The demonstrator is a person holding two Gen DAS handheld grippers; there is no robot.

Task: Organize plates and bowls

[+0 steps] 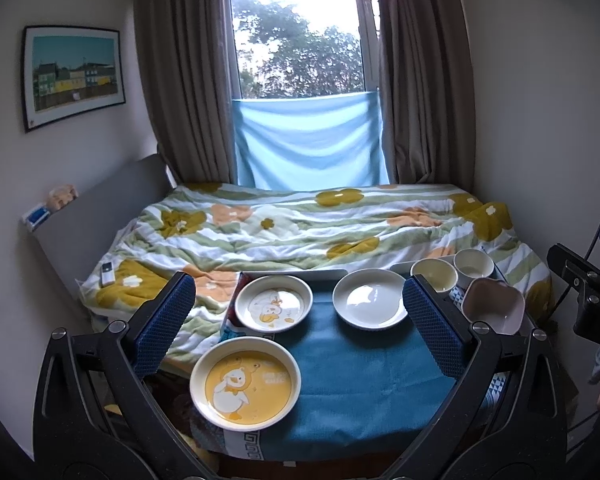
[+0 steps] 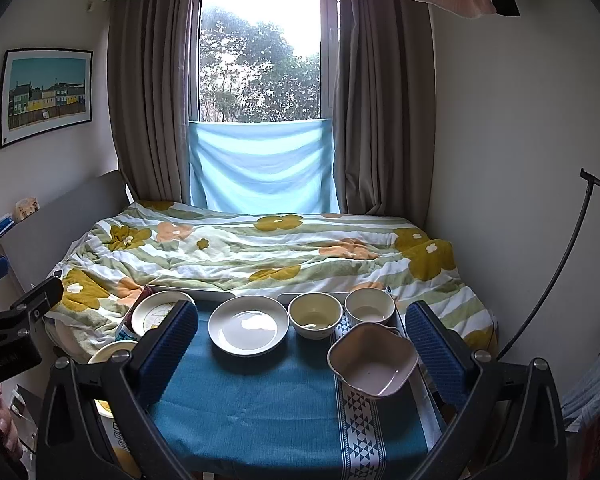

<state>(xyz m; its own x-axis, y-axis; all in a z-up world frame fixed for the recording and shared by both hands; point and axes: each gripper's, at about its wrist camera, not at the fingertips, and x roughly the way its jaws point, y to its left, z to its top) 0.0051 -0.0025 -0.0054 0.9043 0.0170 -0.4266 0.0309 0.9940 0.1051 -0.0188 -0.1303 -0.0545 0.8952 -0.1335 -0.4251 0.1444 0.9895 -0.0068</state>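
Nearest the cameras, both tongs are seen spread wide and empty: the left gripper (image 1: 296, 320) is held above the blue cloth (image 1: 352, 380), and the right gripper (image 2: 302, 350) is held over the same cloth, nothing being pinched by either.

Closest on the cloth's left side, a yellow duck plate (image 1: 245, 385) is found, white-rimmed with an orange-yellow centre and a white duck drawn on it. Just beyond it, near but apart, a white duck plate (image 1: 274, 303) is set, pale with a small duck in yellow outline. To its right, a plain white plate (image 2: 249, 325) is laid, glossy and unmarked. On the right side of the cloth, a squarish pink bowl (image 2: 374, 360) with a wavy rim is placed nearest, on a strip patterned with dark triangles. Behind it two round bowls are stood side by side: a cream bowl (image 2: 316, 314) and a white bowl (image 2: 370, 307), just beside each other.

Behind the dishes, a bed is covered by a flowered quilt (image 2: 260, 252) in green, mustard and orange. On the left wall a framed picture (image 2: 46, 94) of coloured houses is hung. At the far end, a window (image 2: 260, 60) with trees outside is flanked by brown curtains (image 2: 152, 100), and a light blue sheet (image 2: 262, 164) is stretched across its lower part.
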